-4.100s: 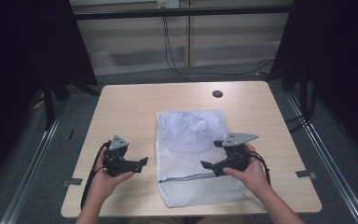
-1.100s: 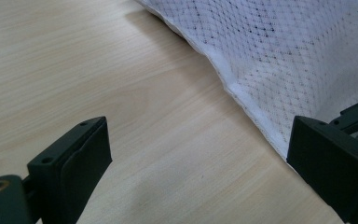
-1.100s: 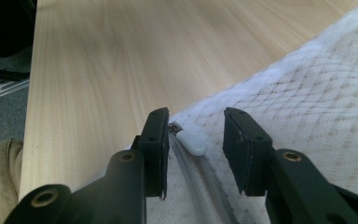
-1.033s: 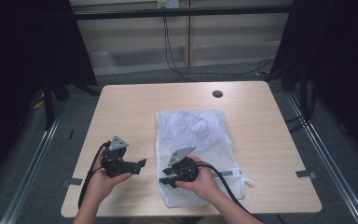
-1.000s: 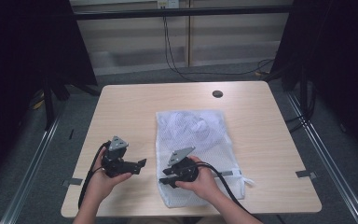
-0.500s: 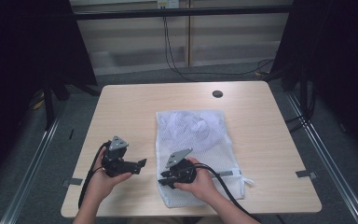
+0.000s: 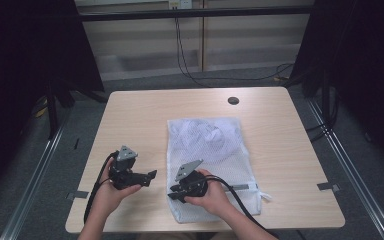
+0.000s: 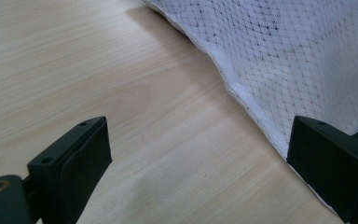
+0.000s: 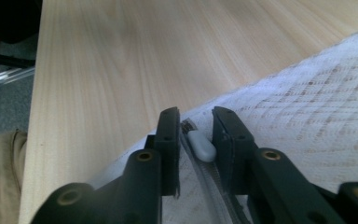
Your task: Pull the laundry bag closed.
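Observation:
A white mesh laundry bag (image 7: 205, 145) lies flat on the wooden table (image 7: 140, 115). My right gripper (image 7: 172, 194) sits at the bag's near left corner. In the right gripper view its narrow jaws (image 9: 196, 121) are shut on the small grey-white zipper pull (image 9: 200, 144), with the mesh (image 9: 317, 107) spreading to the right. My left gripper (image 7: 152, 175) rests just left of the bag, held in a hand. Its jaws (image 8: 198, 158) stand wide open over bare wood, and the bag's hemmed edge (image 8: 242, 93) runs past the right-hand jaw.
A small black round disc (image 7: 233, 100) is set into the table near the far edge. Cables trail from both grippers toward the near edge. Metal rails and dark floor surround the table. Bare wood lies left of and beyond the bag.
Since 4.1 s ago my right gripper has travelled from the bag's right side to its left near corner along the zipper line. In the last second it edged slightly left. The left gripper stayed put.

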A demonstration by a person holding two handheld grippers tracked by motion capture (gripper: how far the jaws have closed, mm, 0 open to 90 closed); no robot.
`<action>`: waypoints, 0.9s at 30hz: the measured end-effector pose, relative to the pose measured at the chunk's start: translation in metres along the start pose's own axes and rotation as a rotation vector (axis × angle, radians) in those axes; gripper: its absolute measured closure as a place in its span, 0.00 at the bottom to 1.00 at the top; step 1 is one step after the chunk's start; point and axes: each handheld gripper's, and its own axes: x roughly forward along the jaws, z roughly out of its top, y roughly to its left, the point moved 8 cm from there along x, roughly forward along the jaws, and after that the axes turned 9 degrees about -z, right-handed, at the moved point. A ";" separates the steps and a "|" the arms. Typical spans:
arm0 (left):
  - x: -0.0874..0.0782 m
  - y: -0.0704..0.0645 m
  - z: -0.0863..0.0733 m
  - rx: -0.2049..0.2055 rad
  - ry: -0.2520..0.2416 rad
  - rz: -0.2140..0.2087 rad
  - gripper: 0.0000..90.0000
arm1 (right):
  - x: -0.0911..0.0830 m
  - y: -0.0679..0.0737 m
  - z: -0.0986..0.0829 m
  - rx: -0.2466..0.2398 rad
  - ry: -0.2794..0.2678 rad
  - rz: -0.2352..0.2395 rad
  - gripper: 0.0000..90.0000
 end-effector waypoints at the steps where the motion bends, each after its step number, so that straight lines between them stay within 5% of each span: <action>1: 0.001 -0.001 0.001 -0.013 -0.013 -0.001 0.06 | 0.000 -0.001 0.000 -0.010 0.004 -0.006 0.85; 5: -0.001 0.000 0.000 -0.010 -0.004 0.003 0.06 | -0.001 0.001 0.000 0.002 0.021 0.002 0.90; 9: -0.004 0.001 0.003 -0.065 -0.041 -0.014 0.08 | -0.004 -0.001 0.003 0.048 0.012 0.011 0.91; 14: -0.004 -0.005 0.001 -0.046 -0.021 -0.051 0.10 | -0.012 -0.007 0.010 0.093 -0.024 0.004 0.91; 24: -0.002 -0.017 -0.002 -0.090 0.008 -0.179 0.14 | -0.027 -0.018 0.019 0.131 -0.087 -0.031 0.91; 27: -0.002 -0.025 -0.002 -0.109 0.024 -0.269 0.17 | -0.030 -0.019 0.021 0.139 -0.102 -0.036 0.91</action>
